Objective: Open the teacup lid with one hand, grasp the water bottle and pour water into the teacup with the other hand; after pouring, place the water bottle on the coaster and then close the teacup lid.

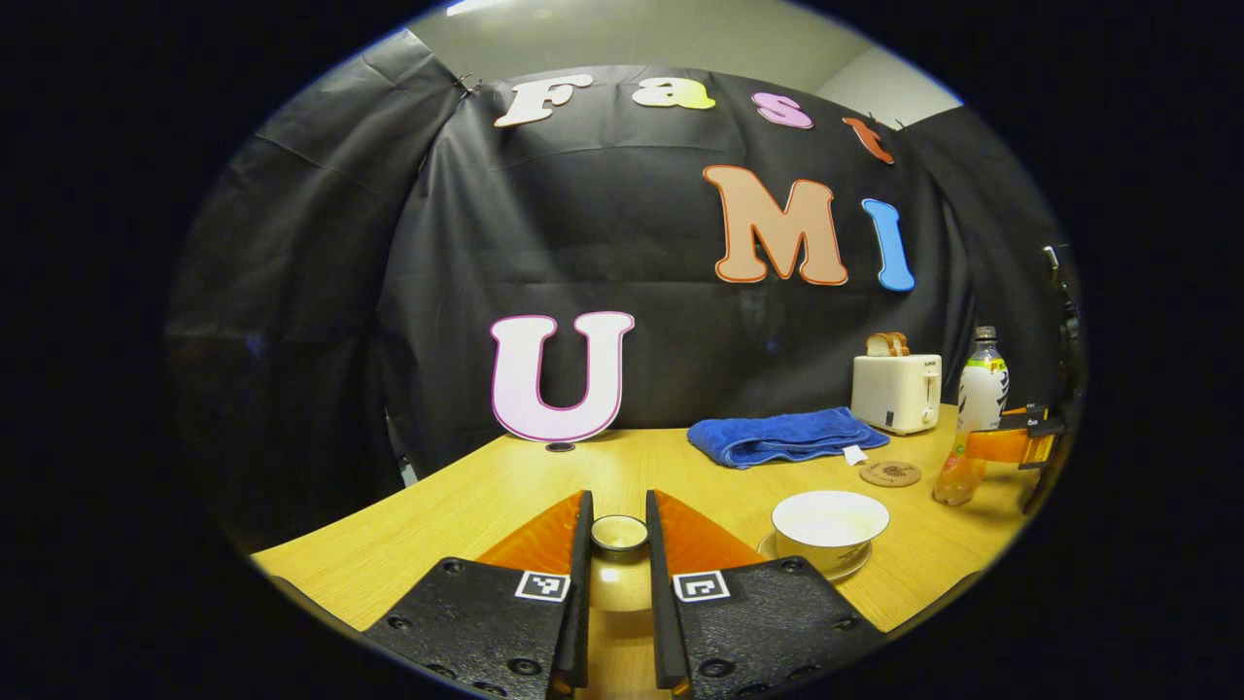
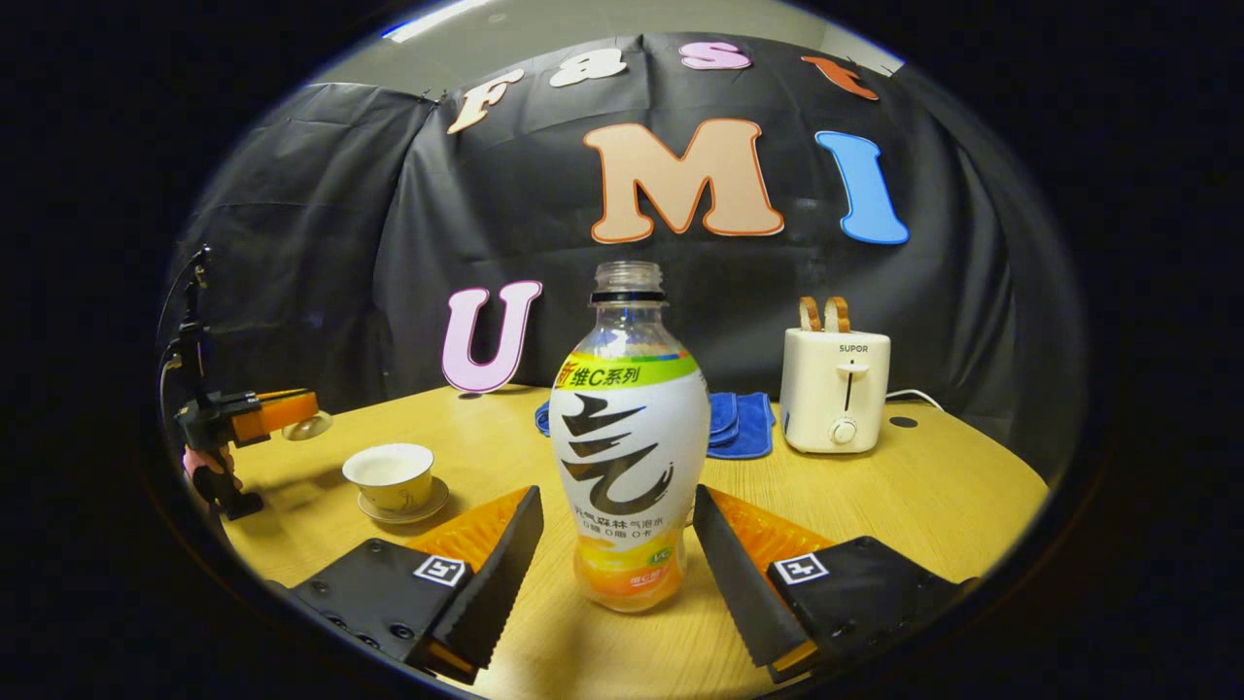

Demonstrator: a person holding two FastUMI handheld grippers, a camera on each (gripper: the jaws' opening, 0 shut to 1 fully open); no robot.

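Capless bottle (image 2: 629, 457) upright on table; teacup (image 1: 829, 526) uncovered on saucer; lid (image 1: 619, 533) lifted; coaster (image 1: 890, 473) bare.

The wooden bench (image 2: 923, 496) carries a white toaster (image 2: 836, 389), a folded blue towel (image 1: 782, 436), a round coaster (image 1: 890, 473) (bare), the uncapped water bottle (image 2: 630, 457) standing upright, and the open teacup (image 1: 829, 525) on its saucer (image 1: 855, 562).

Left gripper (image 1: 618, 574), lower centre of the left gripper view: fingers nearly parallel, pressed on the knob of a lid (image 1: 619, 533); at far left of the right gripper view a hand (image 2: 206, 472) holds it raised. Right gripper (image 2: 614, 554), lower centre of the right gripper view: fingers spread wide, flanking the water bottle (image 2: 629, 457) without contact.
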